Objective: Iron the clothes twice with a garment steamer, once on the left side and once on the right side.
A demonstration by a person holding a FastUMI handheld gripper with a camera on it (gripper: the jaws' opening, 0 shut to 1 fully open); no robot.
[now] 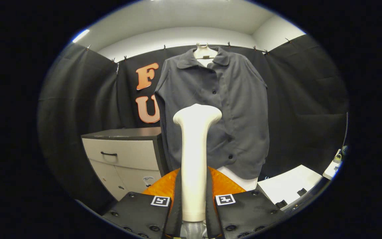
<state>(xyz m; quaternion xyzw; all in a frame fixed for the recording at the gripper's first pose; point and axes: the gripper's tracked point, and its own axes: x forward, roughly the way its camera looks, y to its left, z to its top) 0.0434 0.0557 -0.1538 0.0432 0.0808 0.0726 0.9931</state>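
A dark grey button-up shirt [230, 109] hangs on a white hanger [205, 53] against the booth's black cloth wall. A white garment steamer [195, 156] stands upright between my fingers, and my gripper [193, 199] is shut on its handle. The steamer's wide head sits in front of the shirt's lower left part, near the button line. I cannot tell whether the head touches the cloth. A white garment [240, 177] shows under the shirt's hem.
A cabinet [124, 159] with a dark top and a drawer handle stands left of the shirt. White flat surfaces [288, 187] lie to the right, low down. An orange part [224, 184] sits just behind my fingers.
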